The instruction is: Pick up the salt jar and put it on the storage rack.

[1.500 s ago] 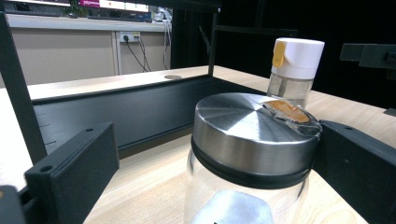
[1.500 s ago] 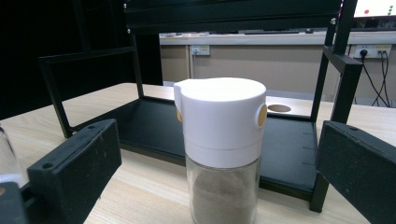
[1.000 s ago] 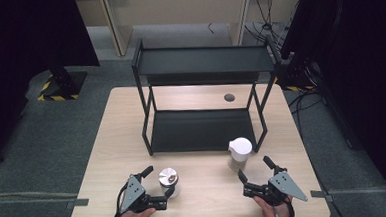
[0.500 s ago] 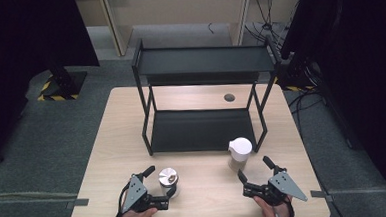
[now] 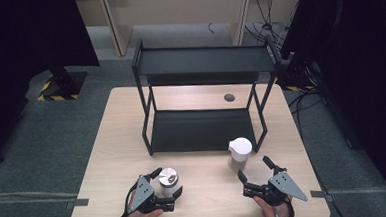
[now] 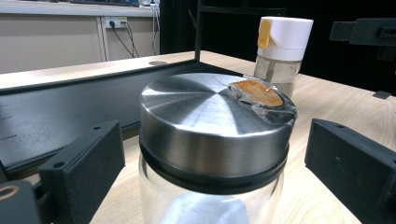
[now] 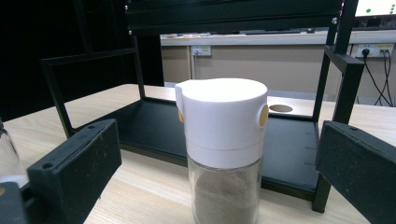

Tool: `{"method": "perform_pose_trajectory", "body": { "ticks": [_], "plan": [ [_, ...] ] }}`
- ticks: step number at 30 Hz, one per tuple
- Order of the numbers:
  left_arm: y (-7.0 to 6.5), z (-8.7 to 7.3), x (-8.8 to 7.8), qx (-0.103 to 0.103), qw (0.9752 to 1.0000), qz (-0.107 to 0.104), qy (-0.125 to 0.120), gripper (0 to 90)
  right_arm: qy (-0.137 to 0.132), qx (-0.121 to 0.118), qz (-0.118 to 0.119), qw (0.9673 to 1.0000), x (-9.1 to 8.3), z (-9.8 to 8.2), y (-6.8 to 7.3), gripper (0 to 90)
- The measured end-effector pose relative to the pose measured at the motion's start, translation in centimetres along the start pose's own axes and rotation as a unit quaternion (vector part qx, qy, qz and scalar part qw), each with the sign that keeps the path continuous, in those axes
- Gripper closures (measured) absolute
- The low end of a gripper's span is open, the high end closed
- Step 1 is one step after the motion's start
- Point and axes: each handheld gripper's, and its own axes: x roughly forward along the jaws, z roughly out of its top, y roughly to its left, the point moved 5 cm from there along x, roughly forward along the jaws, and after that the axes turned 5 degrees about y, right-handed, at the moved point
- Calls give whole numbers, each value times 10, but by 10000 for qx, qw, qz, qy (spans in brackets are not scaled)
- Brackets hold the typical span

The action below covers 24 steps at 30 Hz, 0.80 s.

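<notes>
Left gripper (image 6: 205, 186) closing around the steel-lidded jar (image 6: 212, 140), pads not yet touching; right gripper (image 7: 219, 182) open before the white-capped shaker (image 7: 223, 154). An uneven squeeze could tip the jar toward the black rack (image 5: 202, 130).

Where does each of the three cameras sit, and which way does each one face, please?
High view: above the person's side, looking forward and down at the table and black rack; both hands and grippers enter from below.
Left gripper view: rides the left gripper, facing the steel-lidded jar between its fingers.
Right gripper view: rides the right gripper, facing the white-capped shaker, its fingers apart.
Shared: both gripper views show the rack and shaker.
</notes>
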Motion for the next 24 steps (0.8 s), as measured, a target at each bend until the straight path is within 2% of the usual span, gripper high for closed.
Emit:
{"method": "perform_pose_trajectory", "body": {
  "ticks": [7,12,16,17,24],
  "plan": [
    [0,3,1,26,9999,36,125,93,7,-6,19,10000,0,0,0,7],
    [-1,6,1,81,9996,39,249,190,2,23,30,10000,0,0,0,7],
    [-3,8,2,159,9991,167,357,277,-7,41,42,10000,0,0,0,7],
    [-2,8,3,144,9991,145,360,304,0,45,44,10000,1,-1,-1,7],
    [-5,8,3,130,9991,197,353,307,2,88,44,10000,1,-1,-2,7]
  ]
}}
